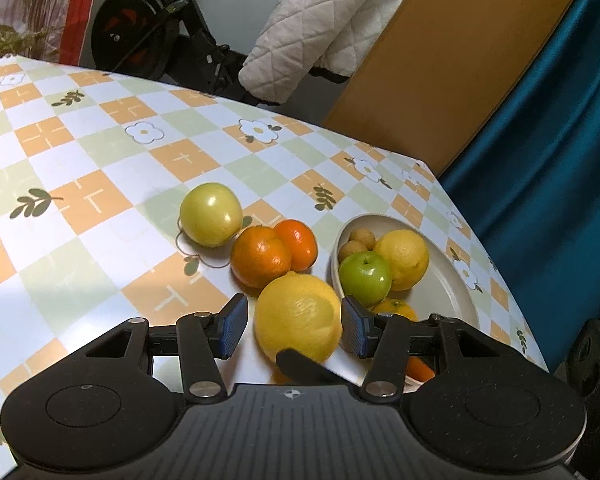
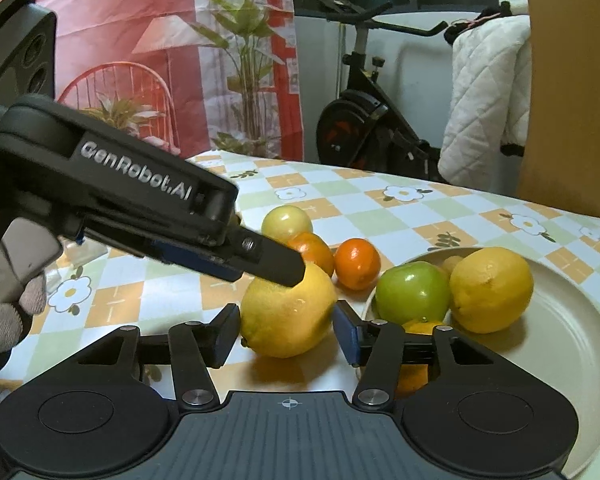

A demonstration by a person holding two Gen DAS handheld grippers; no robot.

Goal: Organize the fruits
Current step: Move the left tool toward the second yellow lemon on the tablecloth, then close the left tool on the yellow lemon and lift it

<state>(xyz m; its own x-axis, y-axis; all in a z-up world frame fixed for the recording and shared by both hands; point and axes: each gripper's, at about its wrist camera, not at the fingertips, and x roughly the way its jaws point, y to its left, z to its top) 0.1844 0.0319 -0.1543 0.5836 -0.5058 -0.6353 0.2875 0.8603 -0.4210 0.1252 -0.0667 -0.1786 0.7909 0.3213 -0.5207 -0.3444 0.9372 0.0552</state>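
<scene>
Left wrist view and right wrist view, contents by descending size.

1. Worktop [image 1: 100,160]: we record a checked cloth in orange, green and white with flower prints.
2. Plate [image 2: 560,340]: cream, shallow, at the worktop's right edge.
3. Left gripper [image 1: 294,320]: its fingers are set at a middling width either side of the big lemon [image 1: 298,312]. A sliver of cloth shows by one pad, and we cannot tell whether they grip. In the right wrist view one of its fingers [image 2: 276,258] lies on top of that lemon. A gloved hand [image 2: 4,320] carries it.
4. Right gripper [image 2: 288,328]: its fingers flank the same lemon, the pads right at its sides. We cannot tell whether they press.
5. Big lemon: on the worktop side, just left of the plate.
6. Second lemon [image 2: 492,288]: in the plate.
7. Green apple [image 2: 414,292]: in the plate, touching the second lemon.
8. Pale yellow-green fruit [image 1: 211,214]: on the worktop, farthest left.
9. Two oranges [image 1: 260,256], [image 1: 298,244]: on the worktop, touching each other.
10. Small orange fruit [image 1: 394,308]: in the plate, partly hidden.
11. Small brown fruits [image 1: 358,238]: at the plate's far rim.
</scene>
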